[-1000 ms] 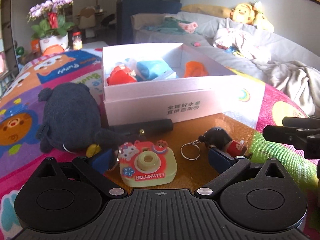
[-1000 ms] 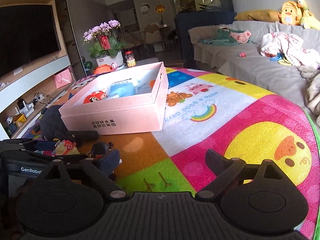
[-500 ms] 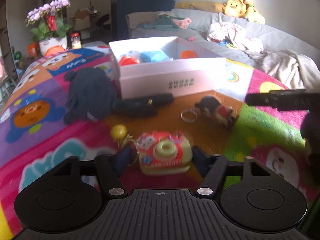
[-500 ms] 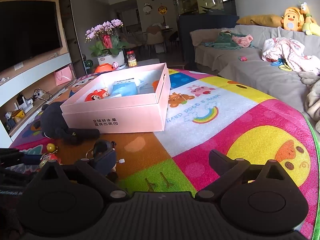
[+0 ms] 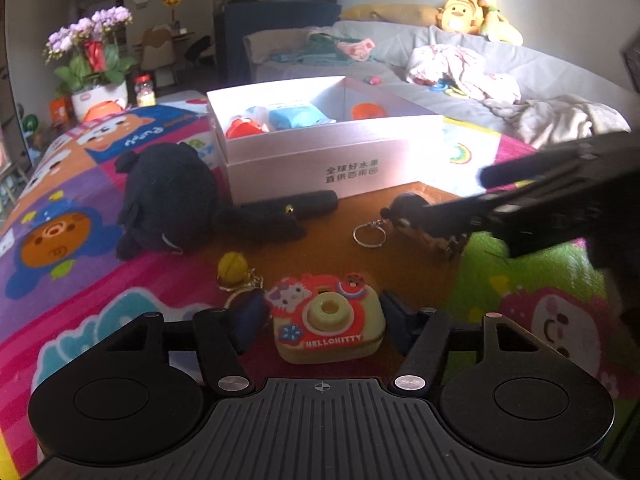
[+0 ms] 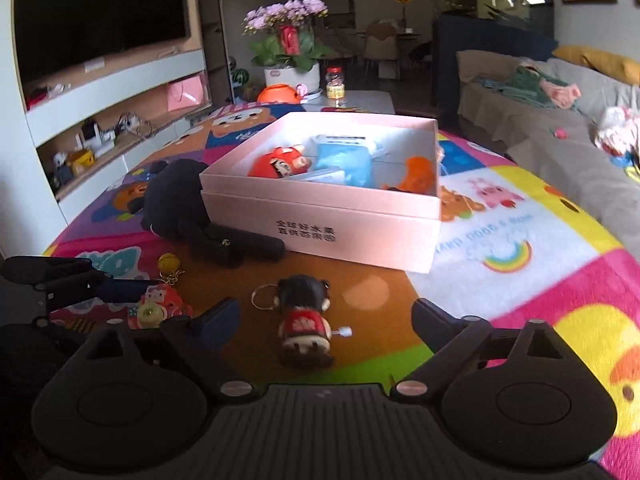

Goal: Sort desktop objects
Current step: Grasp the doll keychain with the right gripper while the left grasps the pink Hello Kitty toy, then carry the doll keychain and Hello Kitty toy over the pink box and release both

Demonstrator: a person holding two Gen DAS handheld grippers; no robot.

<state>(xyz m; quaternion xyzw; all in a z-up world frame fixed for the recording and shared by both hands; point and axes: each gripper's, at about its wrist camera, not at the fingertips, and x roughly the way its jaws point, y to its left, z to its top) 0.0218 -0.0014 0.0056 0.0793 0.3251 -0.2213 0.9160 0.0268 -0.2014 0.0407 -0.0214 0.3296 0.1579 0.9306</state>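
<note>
Colourful play mat [image 6: 520,216] carries a pink box [image 6: 320,216] already holding several toys. At 6 o'clock the toy camera [image 5: 328,328] is clamped in the left gripper [image 5: 324,320]; the doll keychain [image 6: 304,320] is framed by the right gripper [image 6: 324,316], jaws apart. Black plush [image 5: 168,196] is left.

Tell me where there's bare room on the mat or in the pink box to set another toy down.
Free: the white rainbow panel of the mat right of the pink box, and the yellow-duck patch nearer. In the box, the right end past the orange toy. Crowded: the brown patch in front, with the black plush, doll keychain and camera toy.
</note>
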